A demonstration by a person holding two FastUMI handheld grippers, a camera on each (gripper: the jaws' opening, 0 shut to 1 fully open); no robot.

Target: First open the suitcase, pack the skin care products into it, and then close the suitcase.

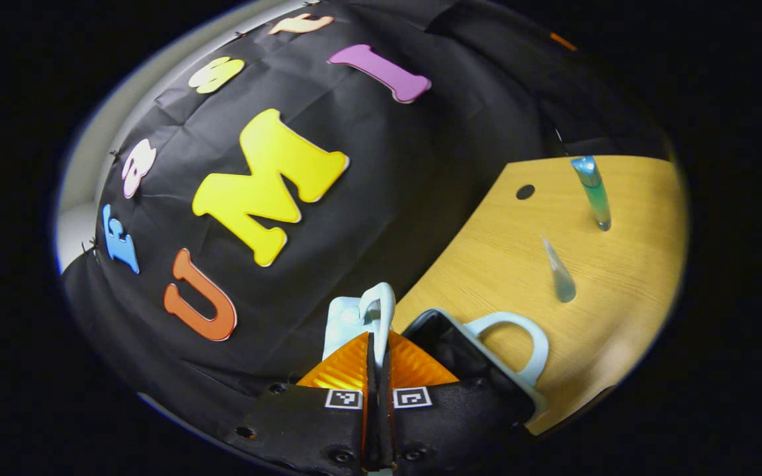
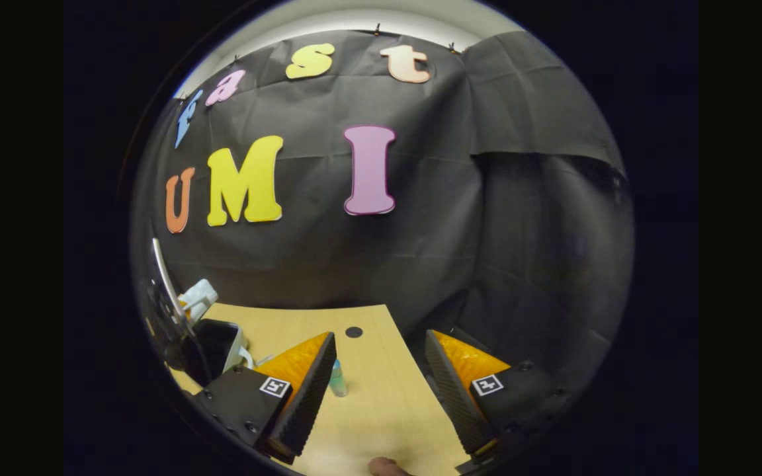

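Observation:
The small light-blue suitcase (image 1: pixel 520 380) lies on the wooden table (image 1: pixel 626 317), its dark inside showing and its curved handle (image 1: pixel 532 334) towards the table's middle. My left gripper (image 1: pixel 378 344) is shut on a light-blue looped piece (image 1: pixel 369 309) of the raised lid. Beyond the case stand two skin care products, a teal tube (image 1: pixel 594 193) and a clear pointed tube (image 1: pixel 558 272). In the right gripper view the open suitcase (image 2: pixel 234 344) sits at the far left with its lid (image 2: pixel 164 277) up. My right gripper (image 2: pixel 378 396) hangs open over the table, with the teal tube (image 2: pixel 337 380) beside its left finger.
The table has a round dark hole (image 1: pixel 525 192) near its back edge, the same hole (image 2: pixel 354 332) showing in the right gripper view. Black cloth wall closes the booth behind and beside the table. A person's fingertip (image 2: pixel 384 467) shows at the bottom edge.

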